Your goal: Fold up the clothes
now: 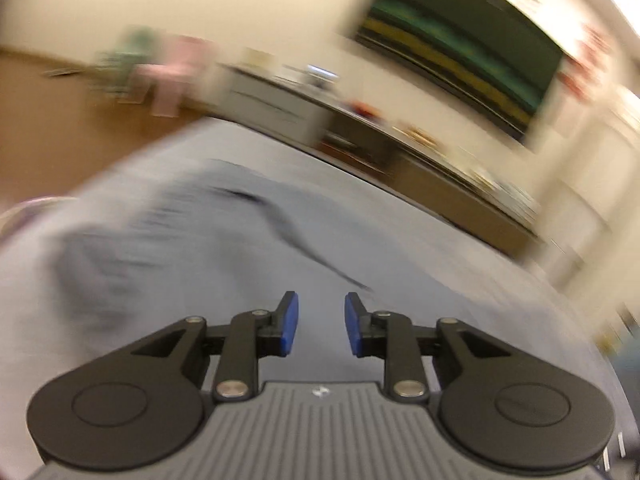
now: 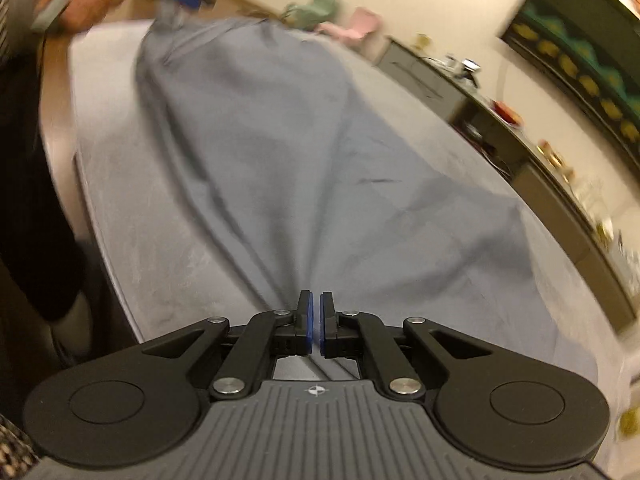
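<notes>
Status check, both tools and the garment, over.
Right tool shut on grey garment. Left tool open, empty, view blurred. Garment spread on table. Nothing blocking.

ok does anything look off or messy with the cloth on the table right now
Nothing damaged or spilled. The grey garment lies askew and wrinkled across the table, stretched from the shut right gripper. The left gripper is open and holds nothing. Both views are motion-blurred.

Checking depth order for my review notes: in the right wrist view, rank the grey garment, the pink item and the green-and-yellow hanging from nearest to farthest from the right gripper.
1. Grey garment, pinched at the right gripper.
2. Pink item, beyond the table's far end, top centre.
3. Green-and-yellow hanging, on the wall, upper right; blur makes its rank against the pink item uncertain.
</notes>
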{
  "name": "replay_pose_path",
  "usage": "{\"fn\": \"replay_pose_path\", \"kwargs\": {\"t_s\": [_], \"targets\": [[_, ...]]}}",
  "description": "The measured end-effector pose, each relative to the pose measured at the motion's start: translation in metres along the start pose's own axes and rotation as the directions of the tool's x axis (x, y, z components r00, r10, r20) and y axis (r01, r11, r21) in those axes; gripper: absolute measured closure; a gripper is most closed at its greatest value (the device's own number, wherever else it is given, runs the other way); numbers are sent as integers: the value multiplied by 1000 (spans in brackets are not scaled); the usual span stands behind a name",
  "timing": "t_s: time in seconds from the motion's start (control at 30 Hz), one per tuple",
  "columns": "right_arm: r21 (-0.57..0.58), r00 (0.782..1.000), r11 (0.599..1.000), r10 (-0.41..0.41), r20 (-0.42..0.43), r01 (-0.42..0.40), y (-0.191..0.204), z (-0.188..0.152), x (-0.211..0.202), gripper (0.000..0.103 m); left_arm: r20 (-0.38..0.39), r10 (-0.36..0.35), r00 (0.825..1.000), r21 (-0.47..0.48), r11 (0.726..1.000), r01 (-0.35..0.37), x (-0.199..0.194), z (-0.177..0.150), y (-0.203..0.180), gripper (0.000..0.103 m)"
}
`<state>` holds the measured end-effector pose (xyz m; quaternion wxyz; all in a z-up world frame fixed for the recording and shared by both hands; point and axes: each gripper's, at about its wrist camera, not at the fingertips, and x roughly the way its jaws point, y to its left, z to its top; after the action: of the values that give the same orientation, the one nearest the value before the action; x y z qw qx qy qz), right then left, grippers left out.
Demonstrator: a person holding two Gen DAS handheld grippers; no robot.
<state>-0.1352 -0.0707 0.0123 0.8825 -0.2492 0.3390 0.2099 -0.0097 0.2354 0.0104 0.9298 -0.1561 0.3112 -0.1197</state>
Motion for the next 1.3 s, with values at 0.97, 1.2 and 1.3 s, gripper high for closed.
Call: {"fn": "replay_pose_path", "kwargs": {"t_s": [0.97, 1.2, 1.3], "targets": [[-394, 963, 910, -208, -169, 128, -22, -61, 9, 103, -202, 171, 964, 188, 973, -133, 17, -51, -53, 83], [-298, 969, 950, -159, -190, 97, -19, -78, -18, 103, -152, 202, 968, 90, 978, -190, 9, -41, -44, 84], [-182, 980, 982, -84, -178, 51, -37, -72, -28, 103, -190, 264, 946, 75, 964, -254, 10, -45, -42, 85]]}}
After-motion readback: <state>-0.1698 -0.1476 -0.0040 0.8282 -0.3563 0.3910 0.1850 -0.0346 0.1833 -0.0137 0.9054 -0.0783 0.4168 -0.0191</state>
